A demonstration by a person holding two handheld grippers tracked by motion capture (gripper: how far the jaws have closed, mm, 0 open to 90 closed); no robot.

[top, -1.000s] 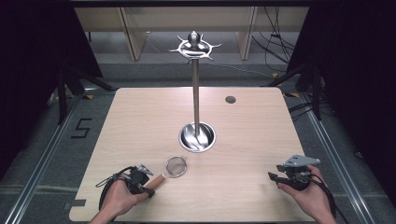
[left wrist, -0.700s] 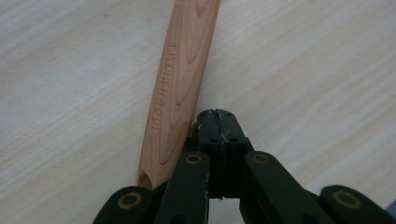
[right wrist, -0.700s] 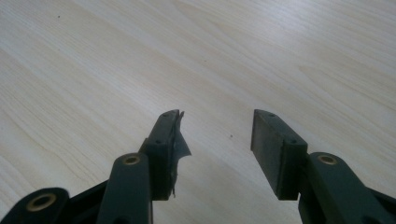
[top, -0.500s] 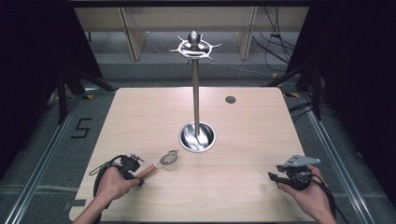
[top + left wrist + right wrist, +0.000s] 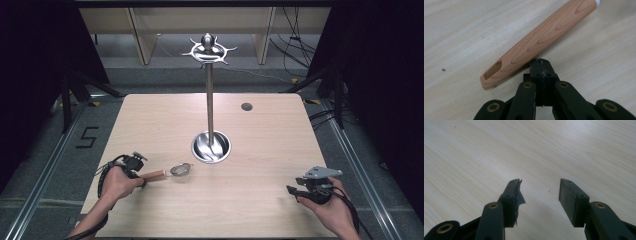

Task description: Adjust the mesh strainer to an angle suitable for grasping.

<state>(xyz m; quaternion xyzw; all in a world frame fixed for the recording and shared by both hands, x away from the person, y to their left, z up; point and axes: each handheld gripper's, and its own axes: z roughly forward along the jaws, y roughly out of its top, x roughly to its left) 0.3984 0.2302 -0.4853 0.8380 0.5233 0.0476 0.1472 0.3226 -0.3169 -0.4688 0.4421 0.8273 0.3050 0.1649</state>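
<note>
left gripper view: clenched left gripper (image 5: pixel 541 62) touches the strainer handle (image 5: pixel 539 42), which runs lower left to upper right. right gripper (image 5: pixel 540 192) gapes, holding nothing.

A: Left gripper (image 5: pixel 134 165): black all over, with a black cable looping round behind the hand.

B: Up close, its two black jaws have brass-coloured rivets at the joints and small screw holes near the tips.

A: Right gripper (image 5: pixel 300 191): black too, topped by a grey three-cornered plate, cable trailing back.

B: One pad (image 5: pixel 517 192) has a ragged, peeling lining. Both forearms are bare, no sleeves.
</note>
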